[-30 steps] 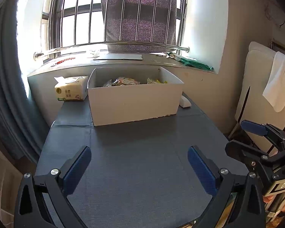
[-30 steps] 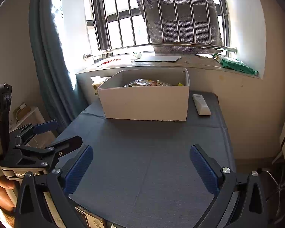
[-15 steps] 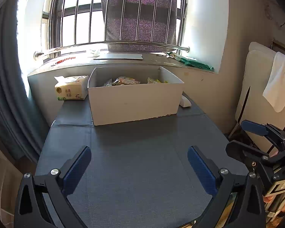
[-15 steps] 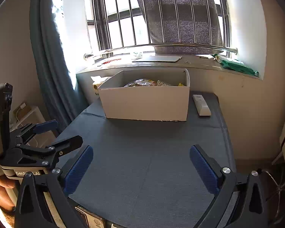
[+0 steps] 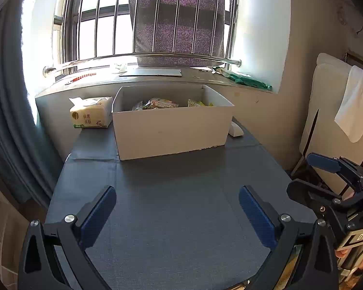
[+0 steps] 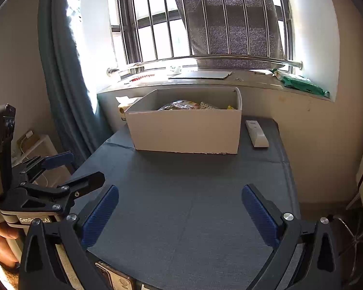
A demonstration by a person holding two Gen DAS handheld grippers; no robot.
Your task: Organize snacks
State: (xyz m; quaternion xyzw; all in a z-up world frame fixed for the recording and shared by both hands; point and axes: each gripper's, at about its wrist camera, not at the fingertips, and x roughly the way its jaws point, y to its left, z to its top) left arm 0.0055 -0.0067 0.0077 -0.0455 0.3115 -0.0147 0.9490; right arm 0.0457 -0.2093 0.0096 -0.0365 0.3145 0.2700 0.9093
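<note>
Right tongs (image 5: 309, 176) marked "DAS"; left tongs (image 6: 77, 169) "GenRo…AI".

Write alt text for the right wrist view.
An open right gripper hovers empty over a dark table, facing a white box of snack packets below a barred window. A white remote lies right of the box; the open left gripper is at left.

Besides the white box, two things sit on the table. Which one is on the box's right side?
The white remote, flat beside the box. The tissue pack sits on the opposite, curtain side.
</note>
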